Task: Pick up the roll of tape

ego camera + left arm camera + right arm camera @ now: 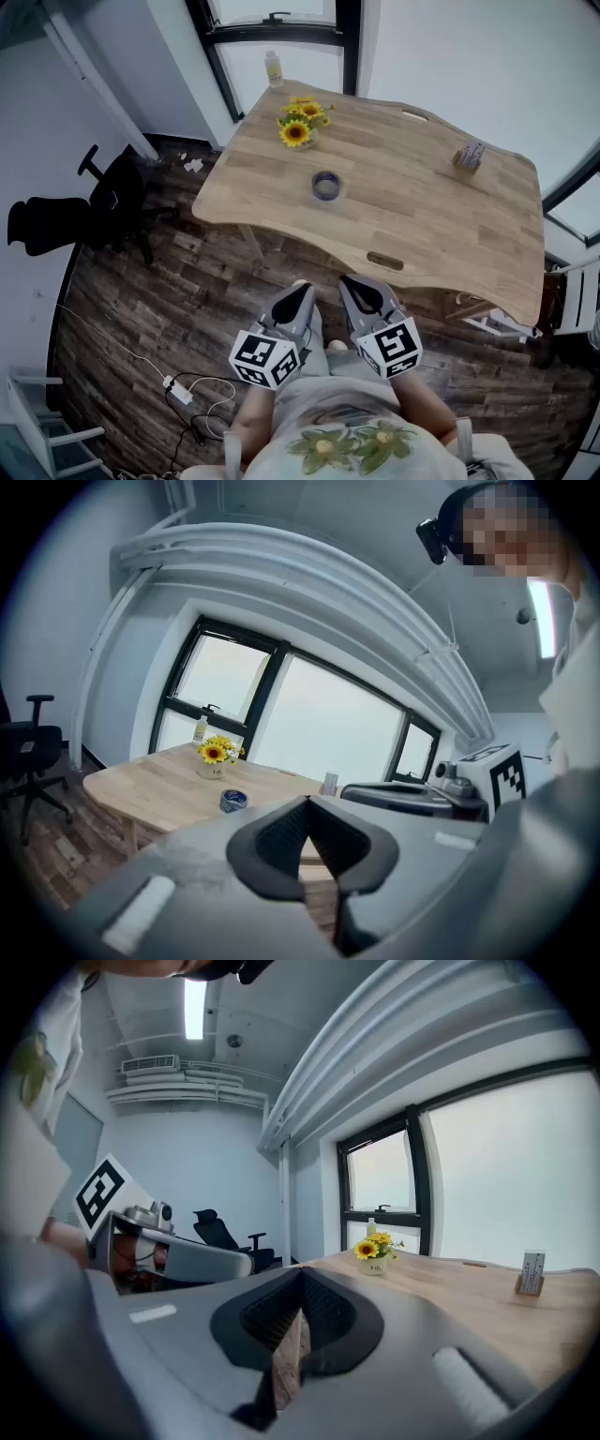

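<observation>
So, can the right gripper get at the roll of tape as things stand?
Probably not yet. The right gripper hangs short of the table's near edge with its jaws together, and the roll of tape lies well in on the top. Nothing stands in between, though; the flowers are farther back.

The left gripper and the right gripper had smooth grey shells that tapered like wedges to narrow tips. Inside, each jaw was lined with a black pad of fine ribbed texture, and the black formed a rounded collar round the jaws. A pale oblong label sat on the grey shell. At the rear of each stood a white cube printed with black square markers: the left cube and the right cube. The person wore a light shirt with a green and yellow flower print, and a black camera on the head.
</observation>
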Demonstrator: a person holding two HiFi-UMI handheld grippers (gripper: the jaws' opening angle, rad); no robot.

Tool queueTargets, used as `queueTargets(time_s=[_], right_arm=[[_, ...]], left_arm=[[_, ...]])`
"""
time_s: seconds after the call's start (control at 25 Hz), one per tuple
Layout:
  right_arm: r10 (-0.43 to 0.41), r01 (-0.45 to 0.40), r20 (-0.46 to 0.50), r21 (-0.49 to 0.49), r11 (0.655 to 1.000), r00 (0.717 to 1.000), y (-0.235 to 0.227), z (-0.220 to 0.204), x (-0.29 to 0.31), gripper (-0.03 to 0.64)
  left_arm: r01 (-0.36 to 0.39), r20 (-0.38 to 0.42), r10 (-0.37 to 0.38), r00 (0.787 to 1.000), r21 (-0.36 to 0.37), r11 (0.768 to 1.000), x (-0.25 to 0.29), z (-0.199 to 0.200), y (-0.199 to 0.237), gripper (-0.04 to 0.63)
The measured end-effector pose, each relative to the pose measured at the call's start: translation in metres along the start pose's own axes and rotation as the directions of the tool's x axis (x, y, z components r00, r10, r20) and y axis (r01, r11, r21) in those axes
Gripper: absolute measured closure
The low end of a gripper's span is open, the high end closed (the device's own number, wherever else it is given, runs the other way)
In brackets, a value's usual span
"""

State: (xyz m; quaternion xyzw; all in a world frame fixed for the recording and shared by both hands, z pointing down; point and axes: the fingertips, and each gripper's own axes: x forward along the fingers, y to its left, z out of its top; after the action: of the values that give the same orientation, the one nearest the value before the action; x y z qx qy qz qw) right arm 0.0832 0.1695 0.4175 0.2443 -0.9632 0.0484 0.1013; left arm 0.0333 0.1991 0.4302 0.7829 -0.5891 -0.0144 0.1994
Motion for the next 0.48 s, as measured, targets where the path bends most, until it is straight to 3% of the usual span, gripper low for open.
queueTargets(time_s=[0.2, 0.48], right_arm=[[-0.012, 0.012, -0.01, 0.012, 1.0, 1.0, -0.008, -0.005, 0.001, 0.618], [-0.034, 0.034, 0.001, -0.006, 0.999, 0.999, -0.036, 0.002, 0.019, 0.617]], left_arm=[[0.009, -0.011, -0.009, 1.0, 0.033, 0.999, 0.008, 0.003, 0.002, 0.595], [0.008, -0.034, -0.003, 0.999, 0.148, 0.989, 0.04, 0.022, 0.019, 0.595]])
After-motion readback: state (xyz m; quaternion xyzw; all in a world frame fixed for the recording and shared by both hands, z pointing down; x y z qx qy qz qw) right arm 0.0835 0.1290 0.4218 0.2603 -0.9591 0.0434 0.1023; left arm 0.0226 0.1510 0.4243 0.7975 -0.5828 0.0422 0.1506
